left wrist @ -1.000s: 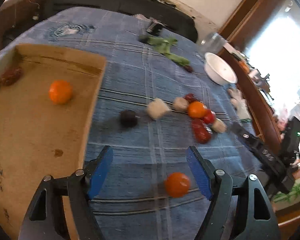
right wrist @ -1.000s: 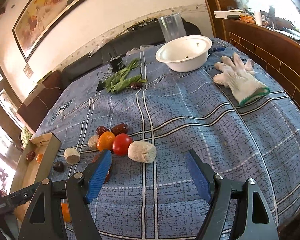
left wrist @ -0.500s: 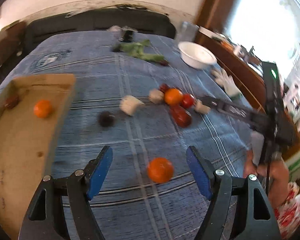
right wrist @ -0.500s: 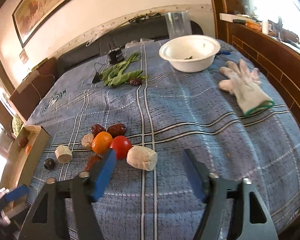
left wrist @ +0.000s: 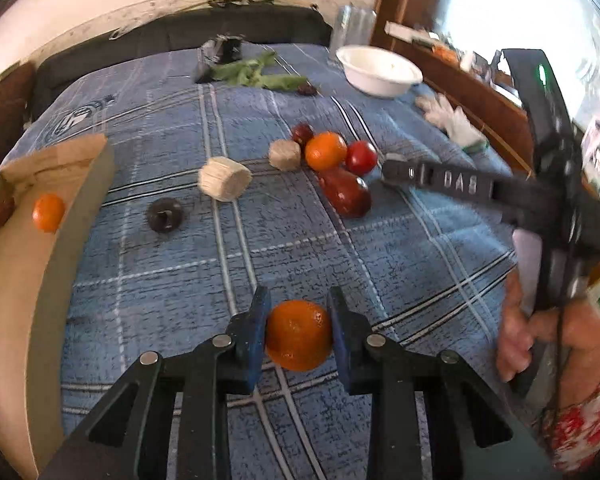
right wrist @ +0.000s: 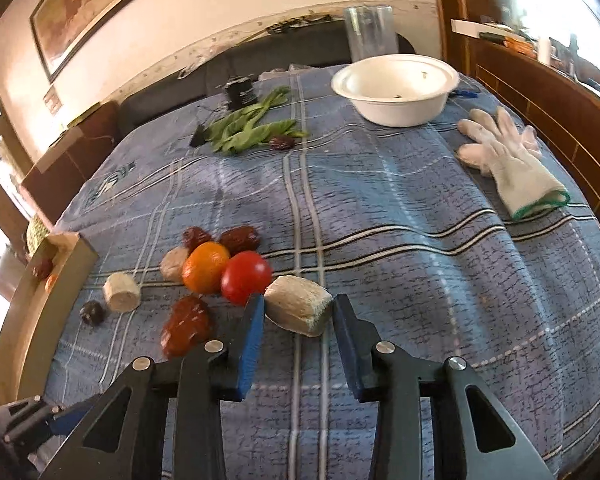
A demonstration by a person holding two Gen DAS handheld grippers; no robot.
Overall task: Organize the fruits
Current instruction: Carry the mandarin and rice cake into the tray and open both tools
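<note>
Right claw (left wrist: 396,166) arm reads "DAS".

Both views are wrist fisheyes, pitched steeply down, close over the blue plaid cloth (left wrist: 300,248). Left wrist view faces across toward the white bowl (left wrist: 380,70), cardboard tray (left wrist: 16,280) at its left. Right wrist view looks toward bowl and painting (right wrist: 96,8). Shared: fruit cluster, tray, greens (right wrist: 248,128), glove (right wrist: 508,160).
</note>
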